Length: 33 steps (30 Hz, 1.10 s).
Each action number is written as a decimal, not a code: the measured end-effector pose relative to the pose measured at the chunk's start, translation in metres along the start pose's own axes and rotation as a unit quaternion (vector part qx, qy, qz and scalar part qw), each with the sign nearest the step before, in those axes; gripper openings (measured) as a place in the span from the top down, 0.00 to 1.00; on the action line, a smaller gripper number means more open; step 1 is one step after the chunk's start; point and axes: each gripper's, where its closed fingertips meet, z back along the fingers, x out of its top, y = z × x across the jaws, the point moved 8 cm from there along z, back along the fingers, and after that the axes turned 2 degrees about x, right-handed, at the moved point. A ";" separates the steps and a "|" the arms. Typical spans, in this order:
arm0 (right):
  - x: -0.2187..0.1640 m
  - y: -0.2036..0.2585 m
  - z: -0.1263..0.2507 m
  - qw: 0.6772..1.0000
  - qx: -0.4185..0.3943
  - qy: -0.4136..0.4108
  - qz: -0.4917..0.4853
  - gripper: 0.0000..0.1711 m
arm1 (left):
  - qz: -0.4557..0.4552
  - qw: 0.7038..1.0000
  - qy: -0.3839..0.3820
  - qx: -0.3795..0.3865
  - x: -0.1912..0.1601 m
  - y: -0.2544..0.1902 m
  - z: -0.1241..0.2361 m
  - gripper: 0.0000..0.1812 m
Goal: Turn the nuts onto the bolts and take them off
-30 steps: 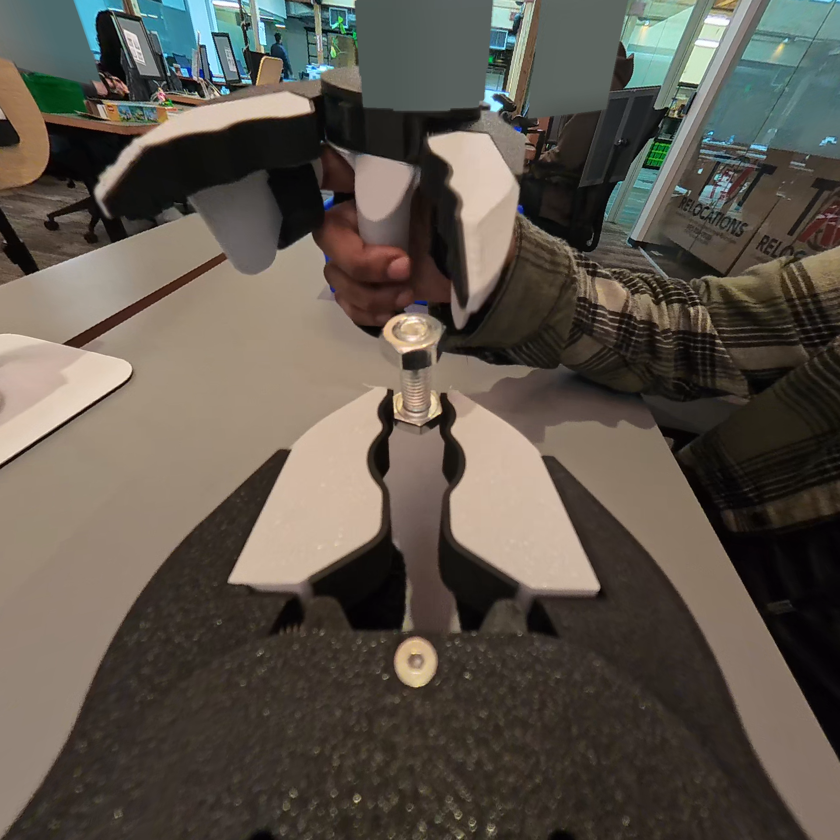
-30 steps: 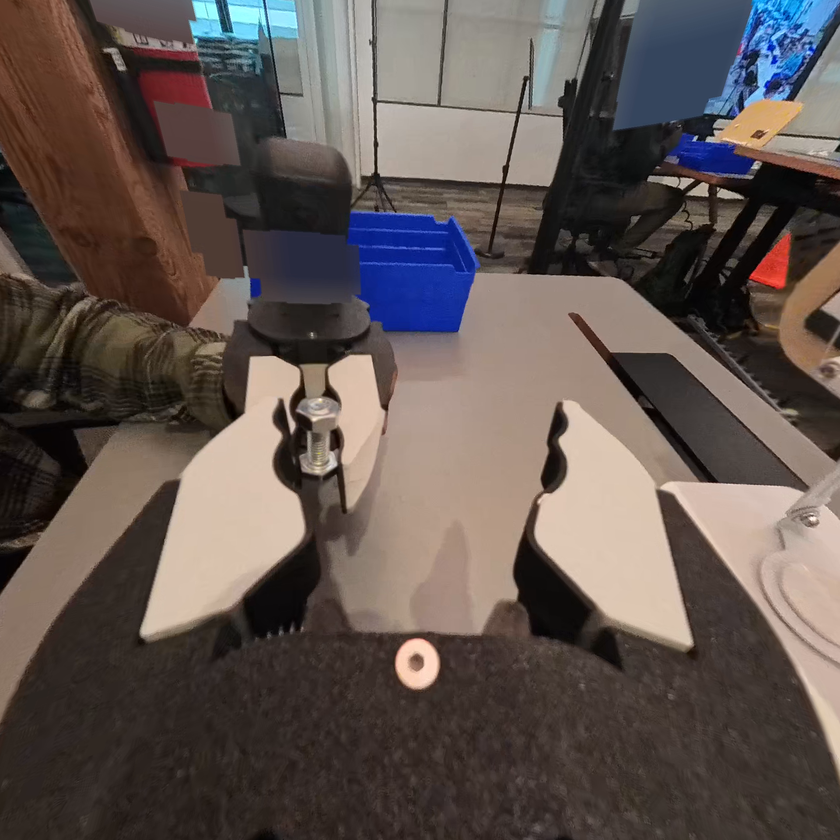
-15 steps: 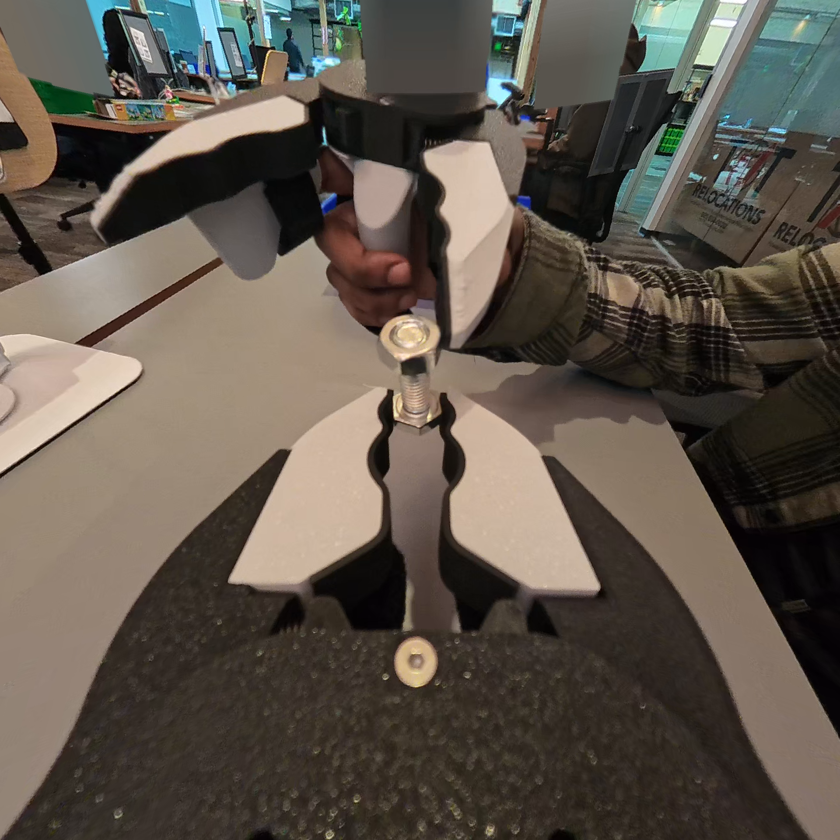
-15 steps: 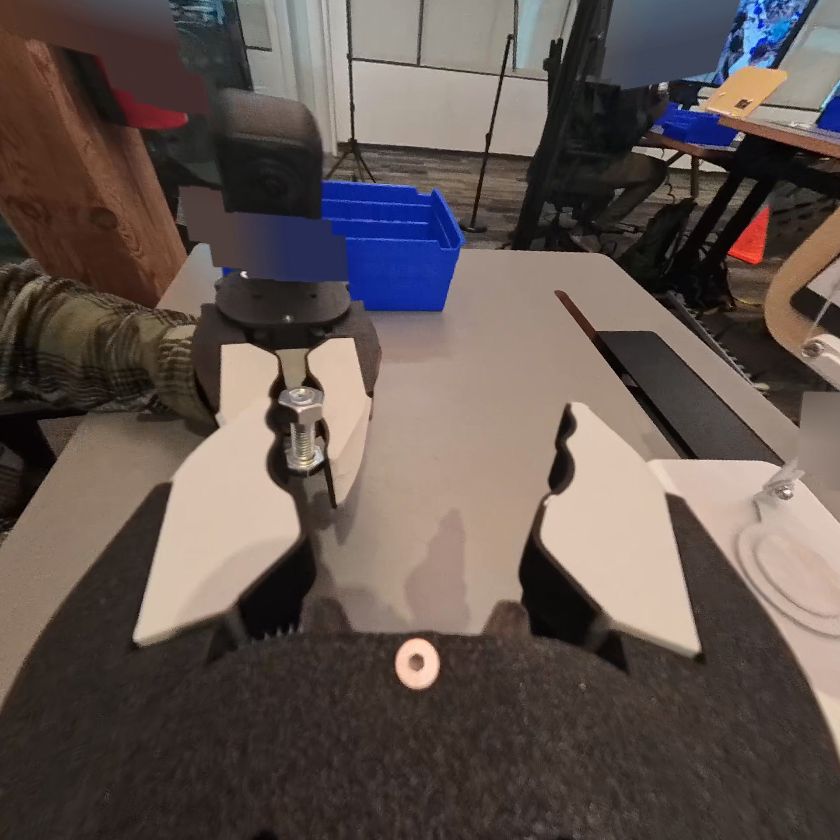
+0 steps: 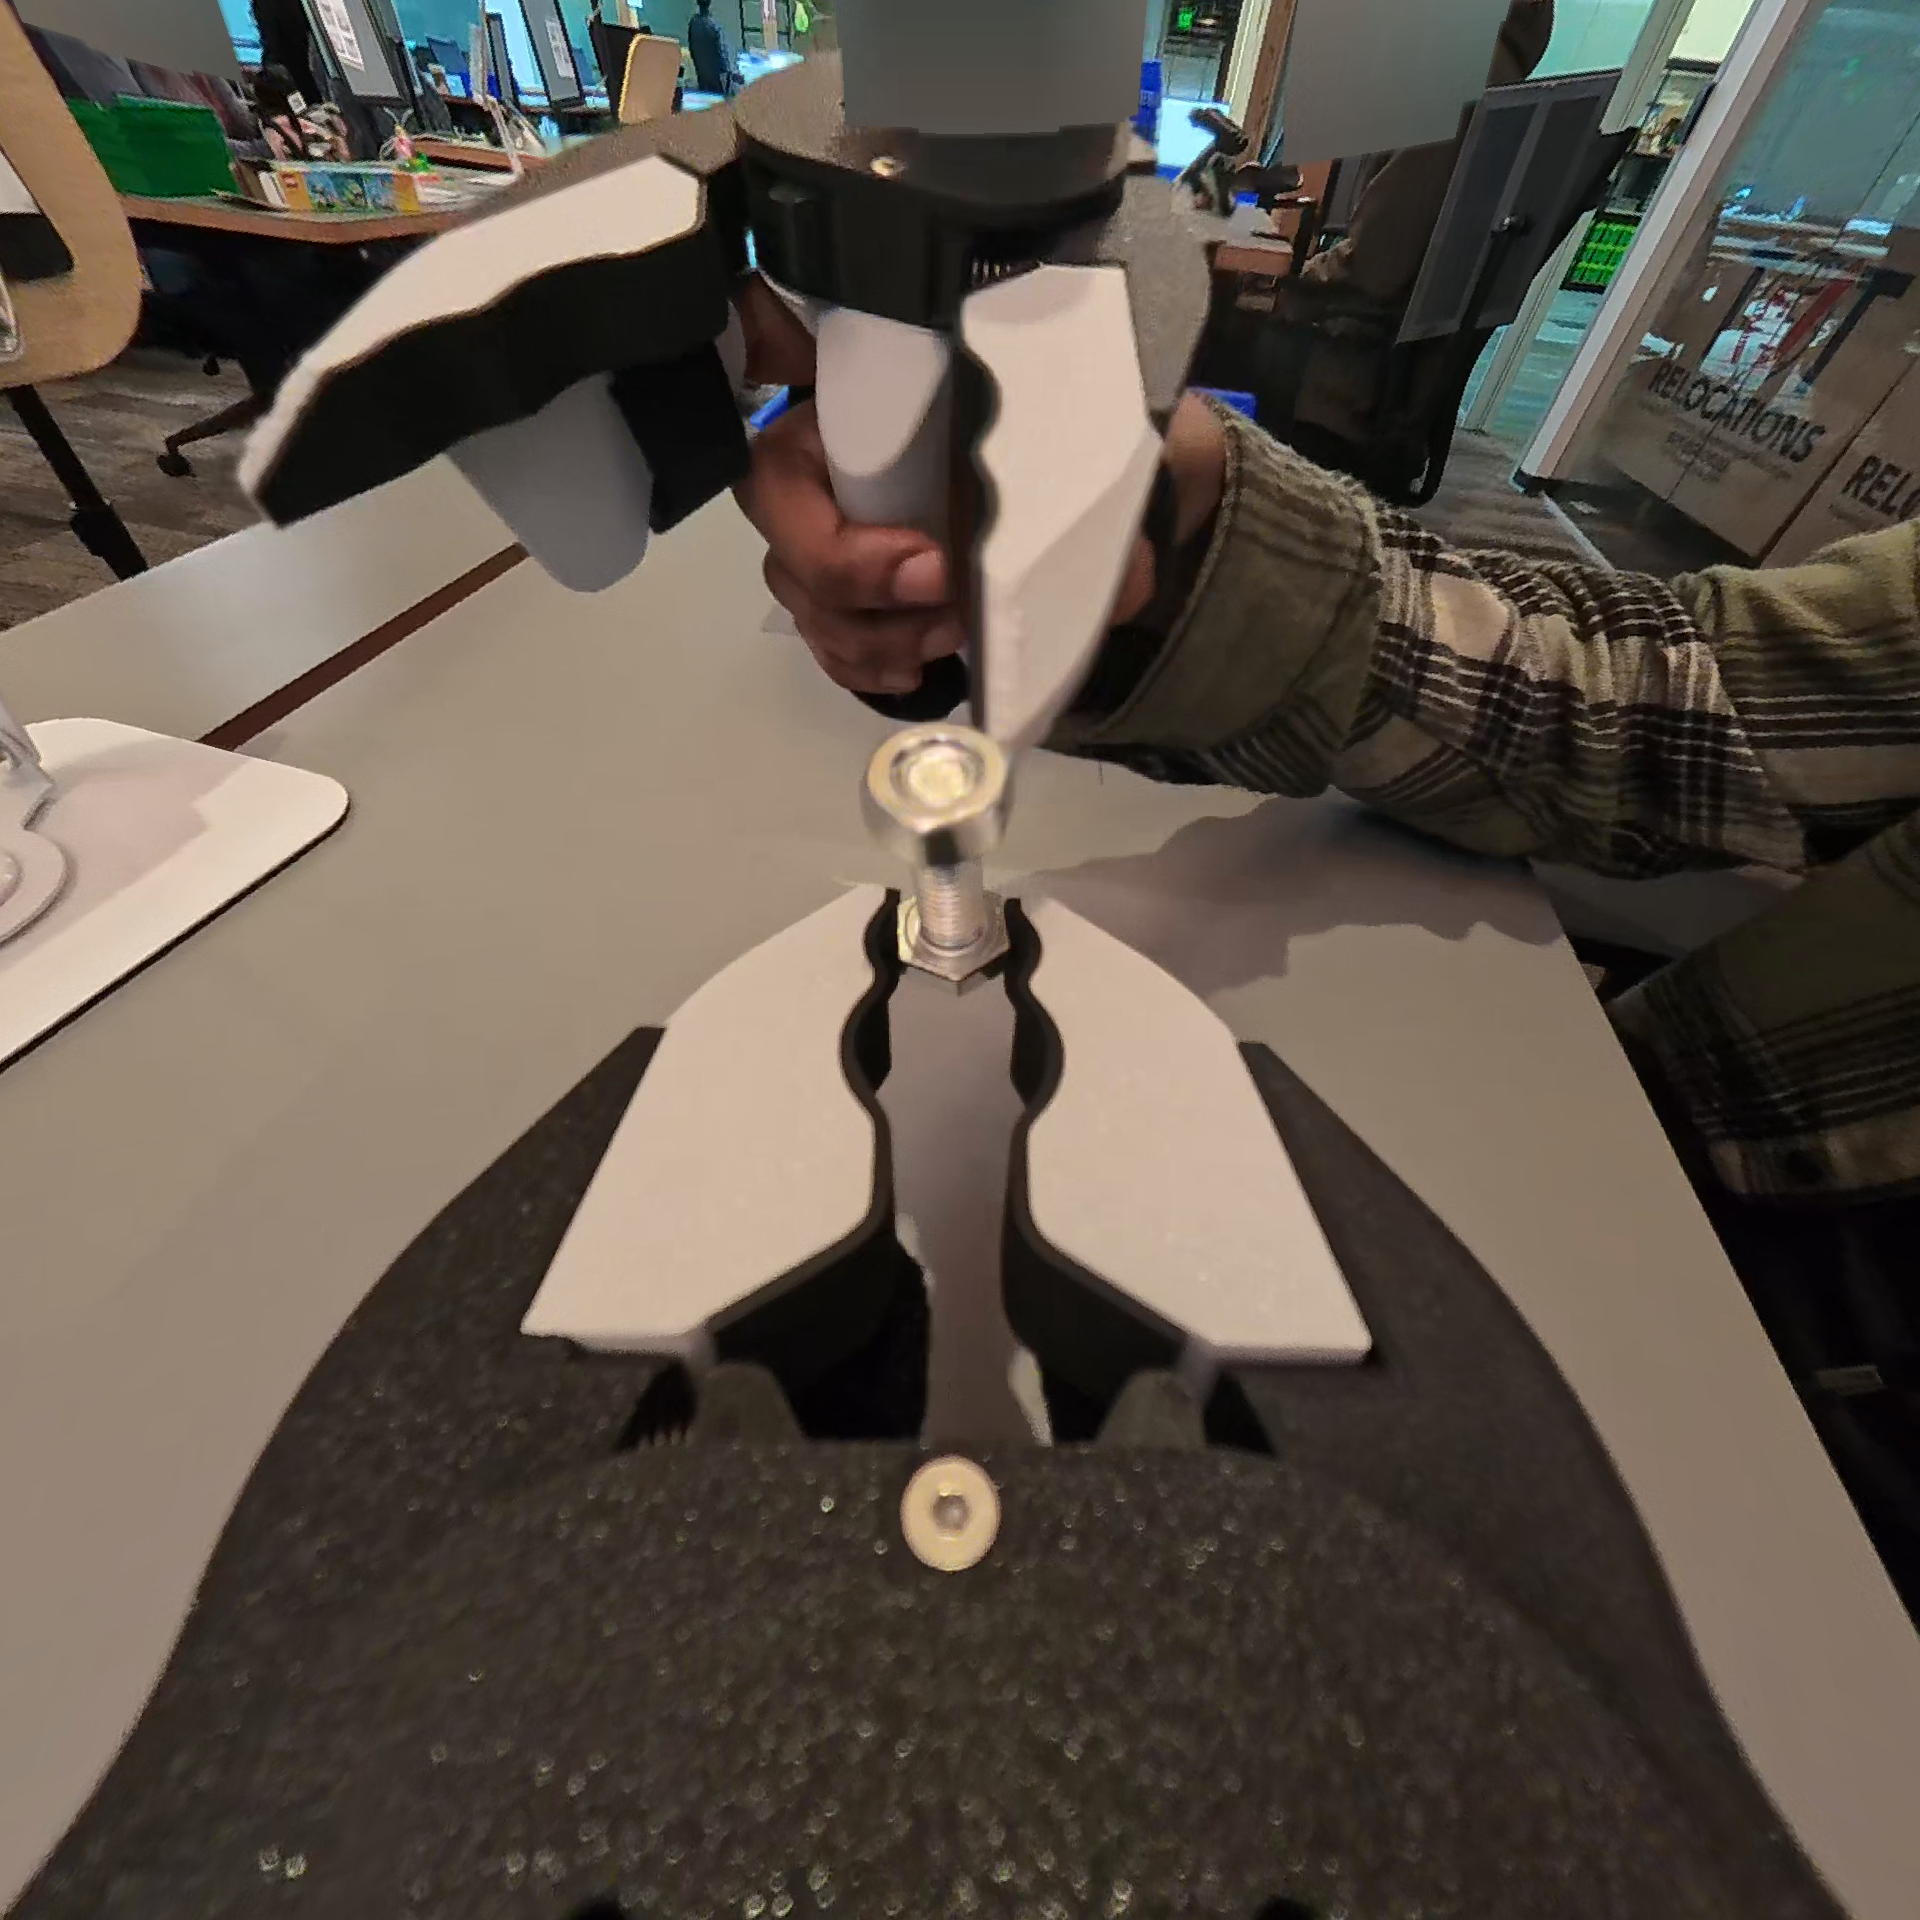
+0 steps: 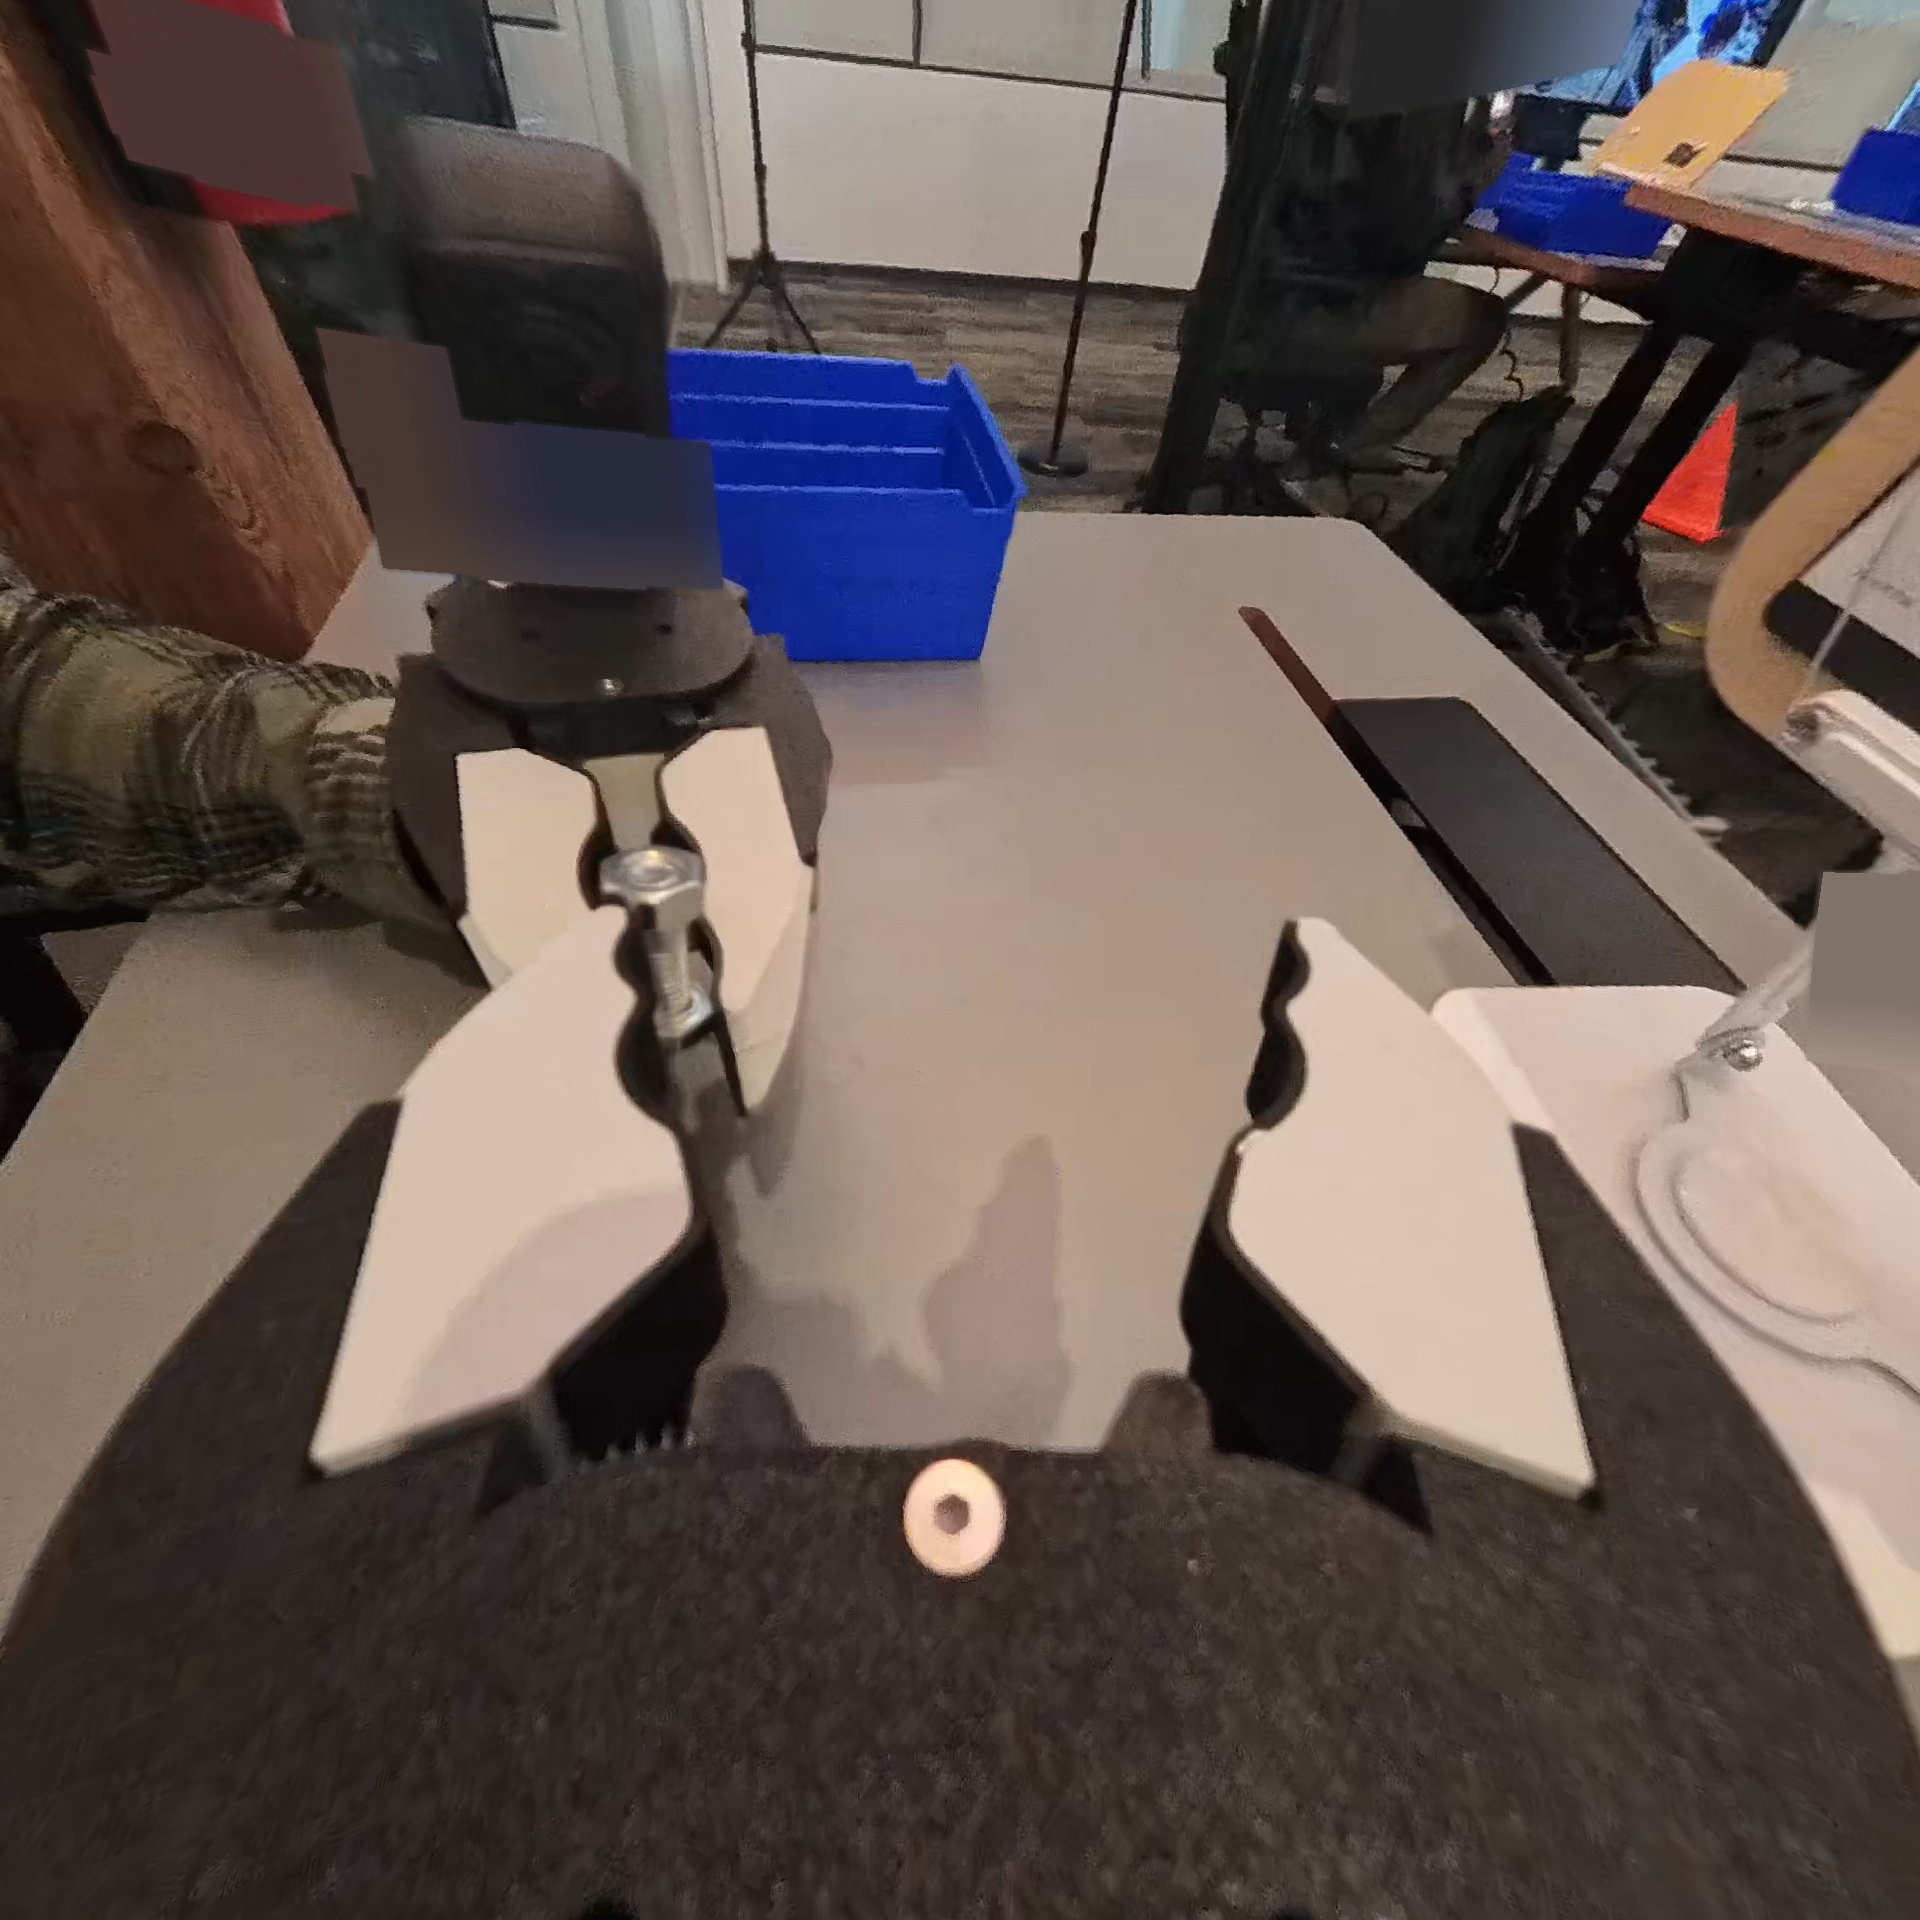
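My left gripper (image 5: pixel 951 951) pinches a hex steel nut (image 5: pixel 948 954) threaded on a shiny bolt (image 5: pixel 938 821), held upright above the smooth grey table (image 5: pixel 520 935); my right gripper (image 6: pixel 956 1029) spreads wide, one white finger (image 6: pixel 540 1164) beside the bolt

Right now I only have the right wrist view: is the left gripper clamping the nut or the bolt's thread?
Observer: The nut. In the left wrist view the left gripper is shut on the hex nut, with the bolt standing above it.
Operator: Does the right gripper hold the bolt's head?
Observer: No. The right gripper is open; one fingertip sits at the head's edge, the other far aside.
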 end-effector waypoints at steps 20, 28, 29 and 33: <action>0.009 0.034 -0.014 0.996 0.057 0.071 0.013 0.73 | -0.011 0.999 0.018 0.033 0.000 0.002 0.000 0.90; 0.002 0.013 0.001 0.997 0.018 0.072 -0.012 0.64 | -0.006 0.999 0.007 0.033 0.000 0.004 0.003 0.90; 0.002 0.013 0.002 0.997 0.024 0.070 -0.013 0.63 | -0.006 0.999 0.007 0.032 0.000 0.003 0.002 0.90; 0.010 0.022 -0.002 0.998 0.058 0.037 -0.011 0.61 | -0.007 0.999 0.012 0.029 -0.001 0.002 0.000 0.90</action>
